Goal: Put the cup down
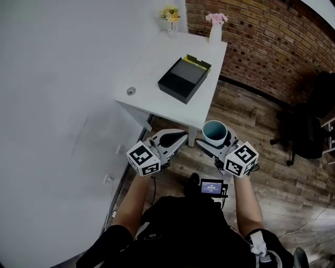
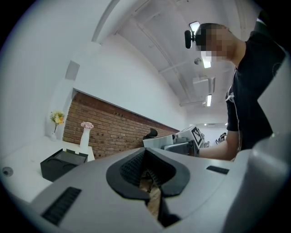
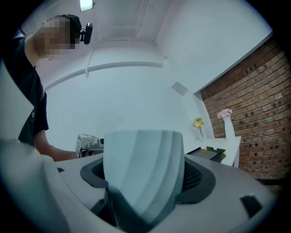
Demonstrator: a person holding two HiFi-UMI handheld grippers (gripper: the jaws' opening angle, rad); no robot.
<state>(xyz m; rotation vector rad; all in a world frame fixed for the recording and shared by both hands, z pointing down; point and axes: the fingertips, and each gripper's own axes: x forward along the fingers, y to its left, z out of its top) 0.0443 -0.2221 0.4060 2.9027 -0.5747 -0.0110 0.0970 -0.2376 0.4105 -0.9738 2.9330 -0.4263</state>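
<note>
A pale teal cup with a dark inside stands upright between the jaws of my right gripper, which is shut on it just in front of the white table's near edge. In the right gripper view the cup fills the space between both jaws. My left gripper is held at the same height to the left, its jaws closed together with nothing between them; in the left gripper view its black pads meet.
The white table carries a black tray with a yellow edge, a small vase of yellow flowers and a white vase with pink flowers. A brick wall rises behind. A dark office chair stands on the wooden floor at the right.
</note>
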